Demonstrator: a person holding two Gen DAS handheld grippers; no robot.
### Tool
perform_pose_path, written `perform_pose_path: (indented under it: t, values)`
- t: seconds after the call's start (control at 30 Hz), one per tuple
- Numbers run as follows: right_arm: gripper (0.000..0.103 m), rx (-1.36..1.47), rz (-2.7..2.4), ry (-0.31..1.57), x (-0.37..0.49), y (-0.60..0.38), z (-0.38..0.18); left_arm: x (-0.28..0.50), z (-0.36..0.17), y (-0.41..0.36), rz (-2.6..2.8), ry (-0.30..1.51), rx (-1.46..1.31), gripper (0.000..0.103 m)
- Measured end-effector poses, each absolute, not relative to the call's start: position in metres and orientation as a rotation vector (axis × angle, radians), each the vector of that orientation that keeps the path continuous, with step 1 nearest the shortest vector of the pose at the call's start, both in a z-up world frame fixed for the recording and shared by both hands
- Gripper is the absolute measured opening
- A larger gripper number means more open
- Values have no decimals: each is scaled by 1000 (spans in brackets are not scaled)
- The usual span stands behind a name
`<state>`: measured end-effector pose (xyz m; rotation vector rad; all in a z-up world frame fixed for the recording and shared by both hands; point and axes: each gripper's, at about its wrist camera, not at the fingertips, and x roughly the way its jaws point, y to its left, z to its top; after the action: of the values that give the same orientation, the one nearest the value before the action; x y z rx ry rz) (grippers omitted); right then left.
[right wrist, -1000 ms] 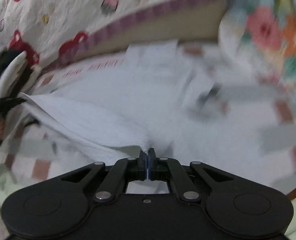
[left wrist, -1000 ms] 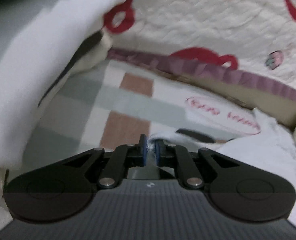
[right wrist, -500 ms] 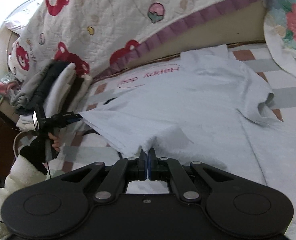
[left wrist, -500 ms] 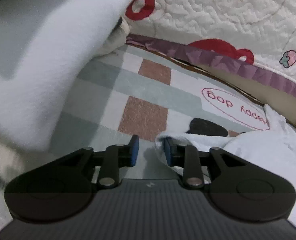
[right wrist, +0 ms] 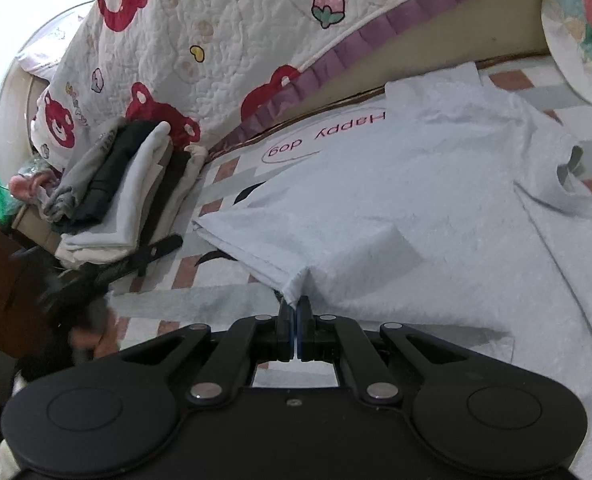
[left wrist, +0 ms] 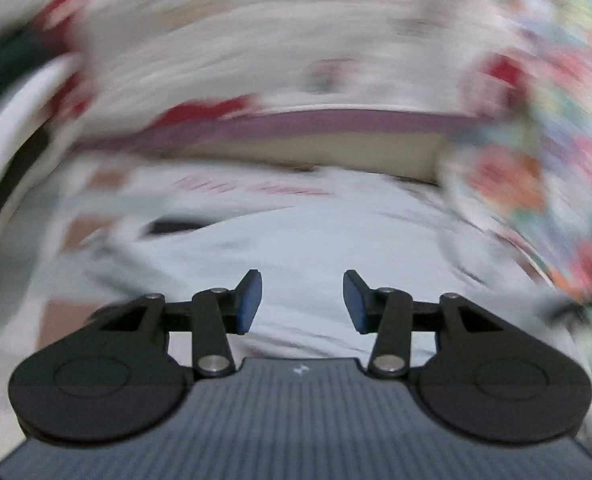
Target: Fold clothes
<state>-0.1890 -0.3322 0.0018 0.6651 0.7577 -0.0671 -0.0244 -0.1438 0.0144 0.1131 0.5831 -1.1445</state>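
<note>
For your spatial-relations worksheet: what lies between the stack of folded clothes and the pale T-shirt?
In the right wrist view, only checked sheet lies between the stack of folded clothes and the T-shirt, with the left gripper reaching in.

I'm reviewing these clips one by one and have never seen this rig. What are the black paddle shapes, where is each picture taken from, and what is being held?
There is no robot here. A person holds a two-finger gripper in each hand, and each has a wide-angle camera looking forward along its fingers, so the black shapes at the bottom are the gripper itself.

The blurred picture is from the left gripper: its jaws are opening, with nothing between them.

The sharp picture is from the right gripper, shut on the edge of a pale T-shirt. The shirt lies spread on a checked blanket. Beside it is a pile of folded clothes, behind it a bear-patterned quilt.
</note>
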Motion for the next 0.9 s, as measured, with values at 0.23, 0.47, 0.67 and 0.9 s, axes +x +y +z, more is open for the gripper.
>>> perform_pose_path:
  t: [0.23,0.47,0.67,0.9]
  values:
    - [2,730,42,713,-191,-321,12,-106,26,-156,-1532,415,224,57]
    - [3,724,185,699,-202,-303,29,-143,15,-162,-1451,262,488,66]
    - [3,691,251,737,-207,-291,34,-156,17,-160,-1443,150,523,56]
    - [10,693,322,705,-221,-303,33,-146,33,-140,-1479,295,511,8]
